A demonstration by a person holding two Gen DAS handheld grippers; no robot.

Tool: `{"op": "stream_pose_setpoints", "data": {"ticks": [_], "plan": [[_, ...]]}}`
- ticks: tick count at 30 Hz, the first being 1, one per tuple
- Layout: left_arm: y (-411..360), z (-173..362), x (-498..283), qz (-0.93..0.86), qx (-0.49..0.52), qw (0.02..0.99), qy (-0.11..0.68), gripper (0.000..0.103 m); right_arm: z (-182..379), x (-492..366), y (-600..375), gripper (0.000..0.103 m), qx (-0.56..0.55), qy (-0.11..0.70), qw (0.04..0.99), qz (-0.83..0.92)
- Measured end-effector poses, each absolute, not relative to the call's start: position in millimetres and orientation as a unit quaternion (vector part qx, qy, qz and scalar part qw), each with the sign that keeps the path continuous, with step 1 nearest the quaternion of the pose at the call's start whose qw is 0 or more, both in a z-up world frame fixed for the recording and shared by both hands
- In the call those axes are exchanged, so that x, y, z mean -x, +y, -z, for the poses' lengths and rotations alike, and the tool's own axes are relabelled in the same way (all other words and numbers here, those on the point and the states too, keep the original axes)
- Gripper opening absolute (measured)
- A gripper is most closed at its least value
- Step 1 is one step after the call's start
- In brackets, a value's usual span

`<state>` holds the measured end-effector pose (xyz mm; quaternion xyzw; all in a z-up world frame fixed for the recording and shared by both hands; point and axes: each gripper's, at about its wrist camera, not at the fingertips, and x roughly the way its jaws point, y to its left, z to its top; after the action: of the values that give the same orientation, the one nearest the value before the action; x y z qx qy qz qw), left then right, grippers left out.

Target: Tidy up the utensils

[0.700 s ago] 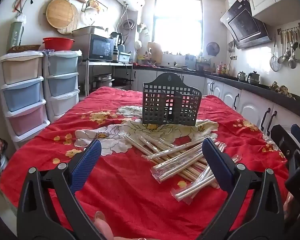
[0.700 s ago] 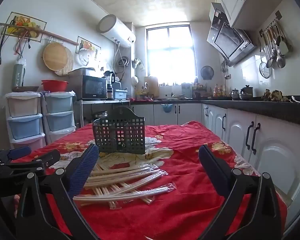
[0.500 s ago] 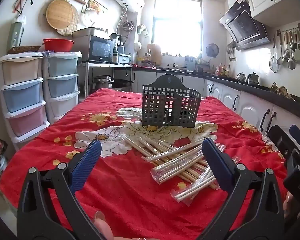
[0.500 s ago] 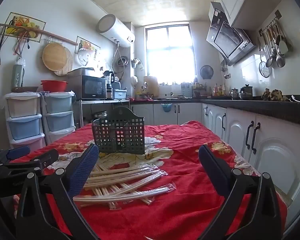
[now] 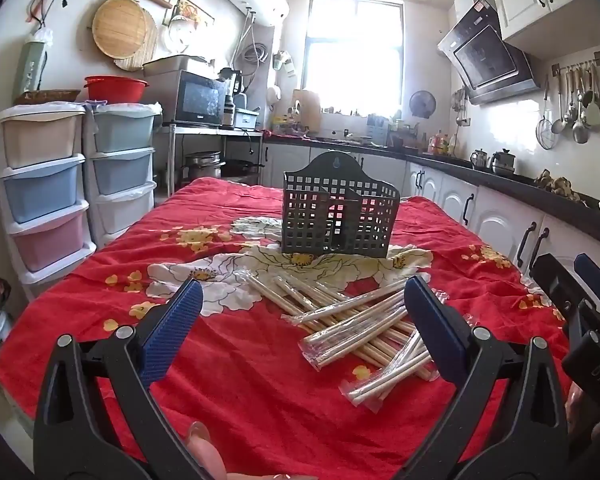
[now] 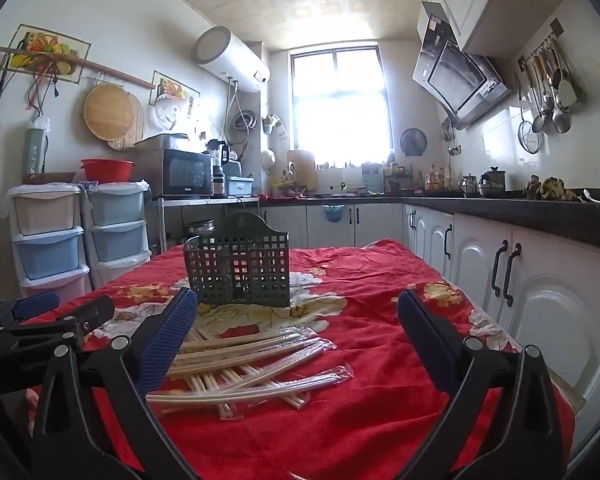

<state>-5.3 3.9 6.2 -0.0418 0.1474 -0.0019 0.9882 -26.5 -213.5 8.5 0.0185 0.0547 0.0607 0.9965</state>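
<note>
- Left claw [image 5: 300, 312] and right claw [image 6: 296, 320] both stand wide apart with nothing between the pads, hovering short of the chopsticks [image 5: 364, 320].
- The chopsticks lie in a loose crossed heap on the red-clothed surface [image 5: 228, 360], just in front of the basket [image 5: 338, 216], which looks empty.
- Best to single out one top pair — pinch near its middle, lift level, then tip it upright into a compartment.
- Clear wrappers look slick; sticks are thin, pale, round. The basket is rigid dark plastic grid; the cloth is soft and wrinkled.
</note>
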Motion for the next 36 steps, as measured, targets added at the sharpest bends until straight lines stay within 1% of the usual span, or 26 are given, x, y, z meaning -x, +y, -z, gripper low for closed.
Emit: {"op": "stream_pose_setpoints", "data": {"ticks": [36], "plan": [[6.0, -4.3, 4.7, 0.000, 0.044, 0.988, 0.150, 0.093, -2.2, 23.7, -211.8, 0.097, -0.017, 0.066, 0.996, -0.063]]}}
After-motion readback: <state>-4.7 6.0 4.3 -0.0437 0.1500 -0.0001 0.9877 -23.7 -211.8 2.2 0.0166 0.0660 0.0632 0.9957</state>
